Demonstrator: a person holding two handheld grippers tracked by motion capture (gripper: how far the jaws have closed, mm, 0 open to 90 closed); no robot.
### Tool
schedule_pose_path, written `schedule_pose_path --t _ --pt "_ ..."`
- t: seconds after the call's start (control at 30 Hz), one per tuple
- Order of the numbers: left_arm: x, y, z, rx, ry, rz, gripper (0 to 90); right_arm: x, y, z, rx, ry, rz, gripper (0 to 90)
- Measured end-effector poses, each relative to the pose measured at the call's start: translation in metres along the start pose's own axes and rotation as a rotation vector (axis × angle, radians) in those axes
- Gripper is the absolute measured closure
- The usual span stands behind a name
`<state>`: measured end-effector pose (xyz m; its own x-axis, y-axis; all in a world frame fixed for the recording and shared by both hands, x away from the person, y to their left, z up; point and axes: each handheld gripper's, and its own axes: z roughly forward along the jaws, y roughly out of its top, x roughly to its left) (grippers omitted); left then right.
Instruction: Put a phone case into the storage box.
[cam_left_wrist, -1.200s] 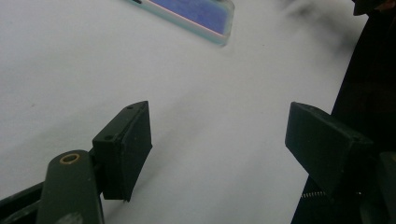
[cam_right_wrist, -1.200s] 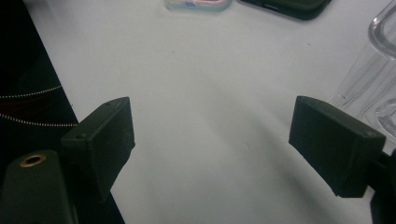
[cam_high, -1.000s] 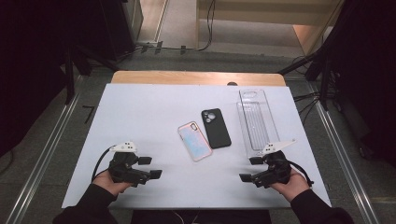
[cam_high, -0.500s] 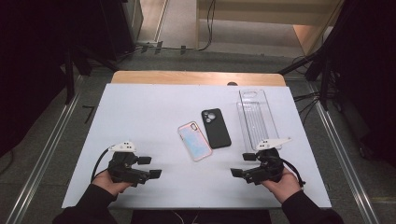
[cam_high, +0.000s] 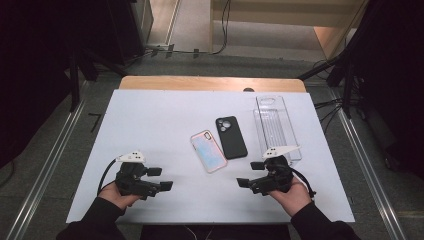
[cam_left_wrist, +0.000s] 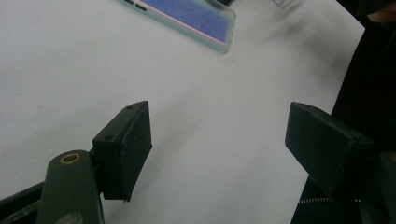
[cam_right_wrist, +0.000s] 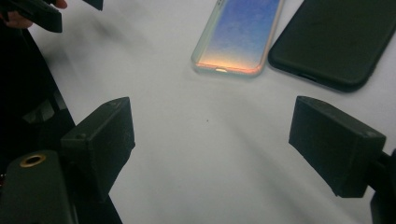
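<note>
High view: the left gripper (cam_high: 161, 179) and right gripper (cam_high: 246, 182) rest near the table's (cam_high: 150, 115) front edge, both released and grasping nothing. One pink phone (cam_high: 208, 150), one black phone case (cam_high: 231, 136) just beside it and one clear case (cam_high: 276, 125) lie ahead.

Left gripper view: jaws wide apart over bare table; the phone (cam_left_wrist: 187, 18) lies well ahead.

Right gripper view: jaws apart, the phone (cam_right_wrist: 240, 37) ahead, the black case (cam_right_wrist: 334, 39) nearly touching it. Risk, in my judgement: a jaw could nudge the neighbouring case or skid the phone on the smooth surface.
</note>
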<state>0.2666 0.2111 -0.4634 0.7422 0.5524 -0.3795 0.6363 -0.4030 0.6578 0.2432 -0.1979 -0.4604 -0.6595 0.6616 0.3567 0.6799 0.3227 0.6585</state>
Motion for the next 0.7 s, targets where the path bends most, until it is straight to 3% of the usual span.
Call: schedule_pose_path --t 0.27,0.7 --pt "0.000 0.000 0.000 0.002 -0.001 -0.001 23.3 0.005 0.008 0.011 0.014 -0.018 -0.007 12.4" --pt "0.000 0.000 0.000 0.009 0.003 0.000 23.3 0.007 0.022 0.020 -0.012 -0.048 0.006 12.3"
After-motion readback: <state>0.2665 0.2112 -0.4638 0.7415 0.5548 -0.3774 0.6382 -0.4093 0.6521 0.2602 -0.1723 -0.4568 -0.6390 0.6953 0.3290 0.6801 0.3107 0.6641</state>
